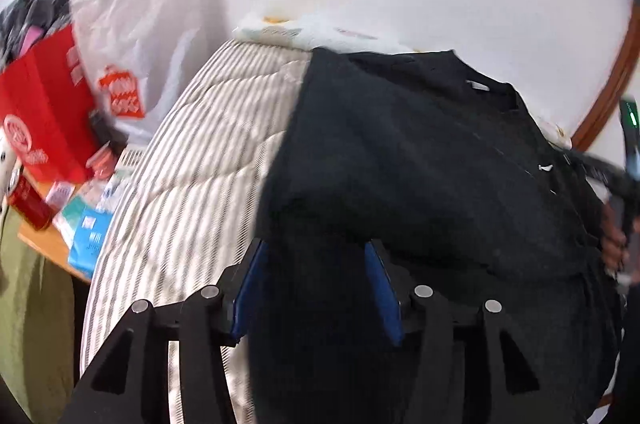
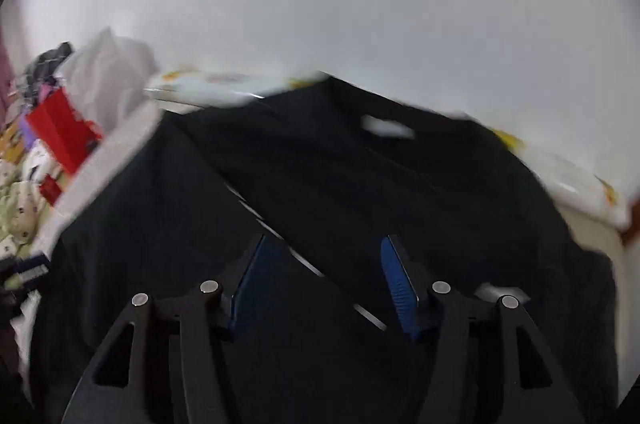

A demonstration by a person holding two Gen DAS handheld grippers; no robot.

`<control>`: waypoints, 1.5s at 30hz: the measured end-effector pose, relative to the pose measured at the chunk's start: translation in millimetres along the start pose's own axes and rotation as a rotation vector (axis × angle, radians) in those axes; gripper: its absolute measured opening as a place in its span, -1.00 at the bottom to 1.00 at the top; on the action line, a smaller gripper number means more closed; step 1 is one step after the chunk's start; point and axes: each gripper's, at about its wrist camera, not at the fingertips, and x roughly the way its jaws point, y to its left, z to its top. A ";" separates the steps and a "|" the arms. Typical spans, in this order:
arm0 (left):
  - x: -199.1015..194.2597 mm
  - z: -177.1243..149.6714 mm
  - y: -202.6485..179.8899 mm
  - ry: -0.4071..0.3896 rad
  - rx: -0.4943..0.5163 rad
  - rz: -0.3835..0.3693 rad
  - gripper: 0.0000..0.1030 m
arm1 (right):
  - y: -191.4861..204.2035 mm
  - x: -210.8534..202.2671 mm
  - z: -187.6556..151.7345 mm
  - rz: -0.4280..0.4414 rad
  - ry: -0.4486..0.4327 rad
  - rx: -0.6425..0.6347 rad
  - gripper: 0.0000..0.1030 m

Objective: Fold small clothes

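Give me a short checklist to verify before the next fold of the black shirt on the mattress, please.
1. Left gripper jaws apart, nothing pinched: ok.
2. Right gripper jaws apart, nothing pinched: ok.
3. Black shirt lies on the striped mattress: ok.
4. Shirt flat and smooth: not ok, a fold edge crosses it in the right wrist view.
5. Collar label visible for orientation: ok.
6. Picture sharp enough to choose a grasp point: not ok, the right wrist view is blurred.
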 end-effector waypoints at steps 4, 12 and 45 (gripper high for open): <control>12.3 11.9 -11.1 -0.004 0.012 0.018 0.05 | -61.6 -22.3 -50.7 -0.079 0.060 0.094 0.17; 44.5 19.5 -17.9 0.024 0.032 0.115 0.10 | -94.1 -7.9 -97.4 -0.023 0.116 0.215 0.15; 24.1 1.8 -14.3 0.044 0.020 0.138 0.12 | -119.7 -22.2 -98.2 -0.121 0.074 0.186 -0.13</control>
